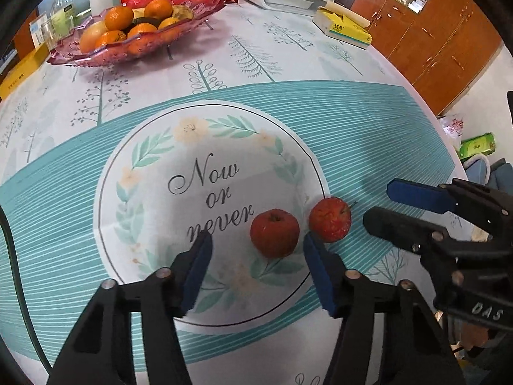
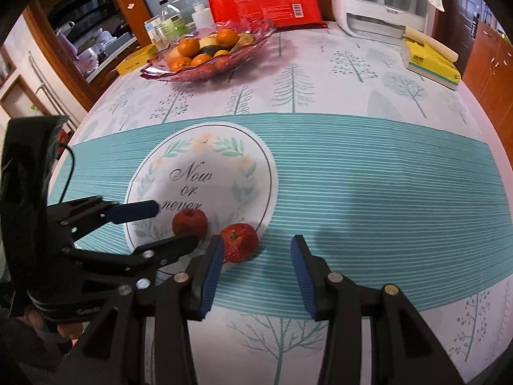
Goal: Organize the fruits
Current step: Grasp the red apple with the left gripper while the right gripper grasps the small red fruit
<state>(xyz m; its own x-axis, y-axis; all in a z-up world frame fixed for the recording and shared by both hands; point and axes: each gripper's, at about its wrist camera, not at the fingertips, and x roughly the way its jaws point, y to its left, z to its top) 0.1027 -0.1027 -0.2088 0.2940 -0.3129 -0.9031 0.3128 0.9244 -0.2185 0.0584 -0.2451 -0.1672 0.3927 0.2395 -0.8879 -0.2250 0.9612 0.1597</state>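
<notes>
Two small, firm, smooth-skinned red apples (image 1: pixel 274 233) (image 1: pixel 330 219) lay side by side on the table (image 1: pixel 352 122), each best pinched across its widest girth, with the left tool (image 1: pixel 256 269) and the right tool (image 2: pixel 256 272) gaping empty at their six o'clock.

The left gripper (image 1: pixel 258 252) is held low and pointed forward, its jaws spread wide — the blue pads (image 1: pixel 197 269) face each other across a broad gap, and nothing is clasped. The right gripper (image 2: pixel 256 272) is held just beside it at a similar height, jaws likewise parted and empty. Bare fingers (image 2: pixel 35 320) are glimpsed beneath the left gripper's body.
</notes>
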